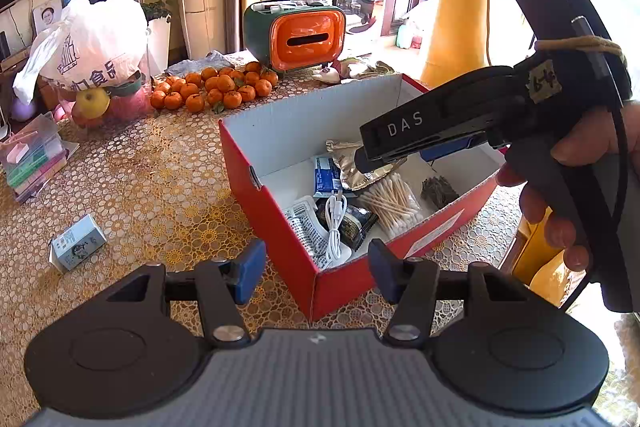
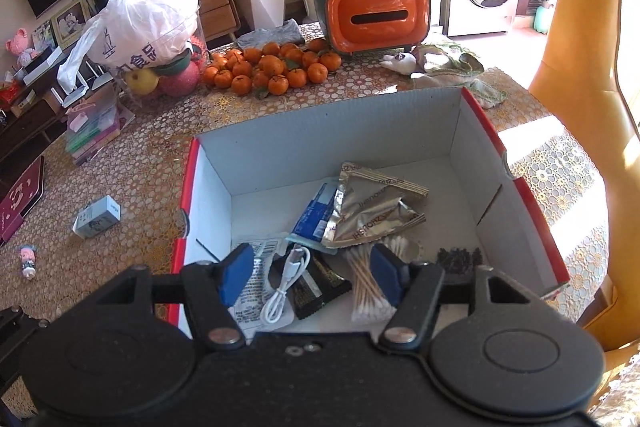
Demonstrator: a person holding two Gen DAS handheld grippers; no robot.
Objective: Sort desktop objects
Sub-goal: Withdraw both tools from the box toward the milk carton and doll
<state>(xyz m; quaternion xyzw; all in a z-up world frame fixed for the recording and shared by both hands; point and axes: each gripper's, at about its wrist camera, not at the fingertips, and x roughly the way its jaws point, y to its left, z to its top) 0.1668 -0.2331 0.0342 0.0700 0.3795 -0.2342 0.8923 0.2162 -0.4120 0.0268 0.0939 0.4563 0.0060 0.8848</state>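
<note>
A table under a gold lace-patterned cloth [image 1: 152, 179] fills both views. On it, at centre frame, stands the red cardboard box with a white inside [image 2: 400, 131], open-topped, holding silver foil sachets [image 2: 376, 207], a blue packet [image 2: 316, 215], a bundle of cotton swabs [image 2: 364, 287], a coiled white USB cable [image 2: 280, 291], a black sachet [image 2: 316, 287] and a small dark heap [image 2: 460, 259]. Behind the box, toward the top of the frame, sit a white printed plastic bag [image 1: 92, 39], an orange-and-green tissue holder [image 1: 300, 39] and a pile of tangerines [image 1: 216, 87]. At lower left, well apart from the box, a small pale-blue carton [image 1: 78, 243] lies on the cloth.

The left gripper [image 1: 316, 275] hangs over the box's near corner, blue pads parted, nothing between them. The right gripper [image 2: 310, 275] hovers above the box contents, jaws spread and empty.

Only the left wrist view shows the right gripper's black body and the hand [image 1: 560, 187] gripping it at right. Only the right wrist view shows a tiny figurine [image 2: 28, 261] and a dark-red booklet [image 2: 18, 203] at far left.
</note>
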